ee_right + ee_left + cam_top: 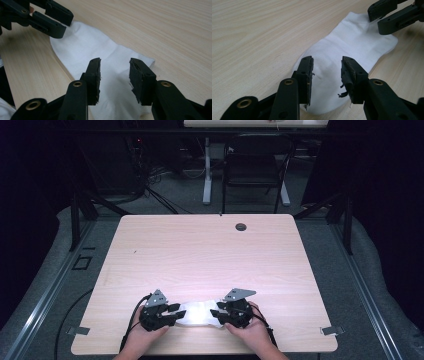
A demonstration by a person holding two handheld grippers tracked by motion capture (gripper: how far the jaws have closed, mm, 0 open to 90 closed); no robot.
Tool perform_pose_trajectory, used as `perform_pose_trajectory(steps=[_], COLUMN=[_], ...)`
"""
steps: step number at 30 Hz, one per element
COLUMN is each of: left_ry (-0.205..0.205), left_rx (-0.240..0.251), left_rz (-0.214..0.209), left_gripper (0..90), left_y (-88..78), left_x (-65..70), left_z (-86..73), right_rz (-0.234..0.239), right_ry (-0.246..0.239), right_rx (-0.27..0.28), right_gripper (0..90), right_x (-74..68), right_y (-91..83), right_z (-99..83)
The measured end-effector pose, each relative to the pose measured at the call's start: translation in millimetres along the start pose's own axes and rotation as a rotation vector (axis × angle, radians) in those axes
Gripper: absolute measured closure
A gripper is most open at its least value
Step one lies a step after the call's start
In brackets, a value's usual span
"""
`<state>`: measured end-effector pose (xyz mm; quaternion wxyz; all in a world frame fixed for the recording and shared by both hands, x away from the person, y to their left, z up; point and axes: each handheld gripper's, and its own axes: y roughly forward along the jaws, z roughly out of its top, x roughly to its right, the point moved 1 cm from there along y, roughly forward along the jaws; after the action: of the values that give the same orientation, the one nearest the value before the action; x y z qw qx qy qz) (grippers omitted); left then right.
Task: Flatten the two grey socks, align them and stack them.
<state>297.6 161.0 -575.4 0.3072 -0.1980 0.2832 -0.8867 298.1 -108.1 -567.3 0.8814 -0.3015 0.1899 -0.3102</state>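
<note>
Both grippers — left gripper (172,312); right gripper (217,315) — stand with jaws apart over a flat white sock (196,312).

Light wood table (210,255) takes up the middle, with a small round grommet hole (241,226) near its far edge. Just behind the table there's a dark folding chair (252,167) next to a white desk leg (207,170), with tangled cables (150,182) on the floor off to the chair's left.

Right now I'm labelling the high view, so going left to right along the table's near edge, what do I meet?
Left gripper → white sock lying flat → right gripper. Both grippers' jaws stand open over the sock's ends.
</note>
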Motion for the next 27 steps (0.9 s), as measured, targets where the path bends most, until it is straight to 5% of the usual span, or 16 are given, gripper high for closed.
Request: perform_pose_trajectory(steps=[12, 27], left_ry=[0.008, 0.016], left_rx=[-0.041, -0.030], left_rz=[-0.003, -0.003], left_gripper=[58.1, 58.3], left_y=[8.1, 9.8], left_x=[-0.3, -0.4], left_z=[-6.8, -9.8], right_rz=[-0.016, -0.032], right_ry=[0.000, -0.011], right_rx=[-0.033, -0.036], right_gripper=[58.6, 60.3], right_x=[6.6, 7.1], right_y=[2.5, 3.1], right_z=[-9.3, -15.4])
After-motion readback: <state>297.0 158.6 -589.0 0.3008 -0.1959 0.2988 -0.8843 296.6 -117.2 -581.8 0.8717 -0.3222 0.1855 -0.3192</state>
